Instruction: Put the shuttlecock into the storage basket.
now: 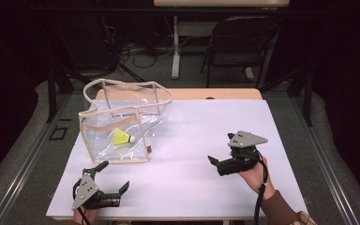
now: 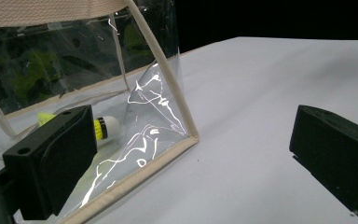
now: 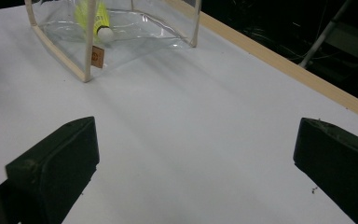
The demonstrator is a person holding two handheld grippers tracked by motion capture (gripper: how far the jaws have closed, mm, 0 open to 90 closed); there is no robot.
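Shuttlecock point(image 1: 123, 138) inside clear bag point(image 1: 122, 96), feathers blurred; left tool point(image 1: 114, 187), right tool point(image 1: 212, 161) gape, empty.

Setting: lab or recording studio, indoor. Evidence: dark curtains point(image 1: 342, 70) enclosing the work area on both sides; one table point(image 1: 225, 93) with a wooden edge, its top covered by a plain white sheet point(image 1: 192, 154); loose cables point(image 1: 136, 51) heaped on the floor behind; a black folding chair point(image 1: 236, 42) pushed back; a white leg of a second table point(image 1: 176, 44) beyond it; grey floor point(image 1: 28, 140) with metal rails along both sides of the table. Lighting falls on the tabletop alone, surroundings near black. No household or shop furnishings among these items.
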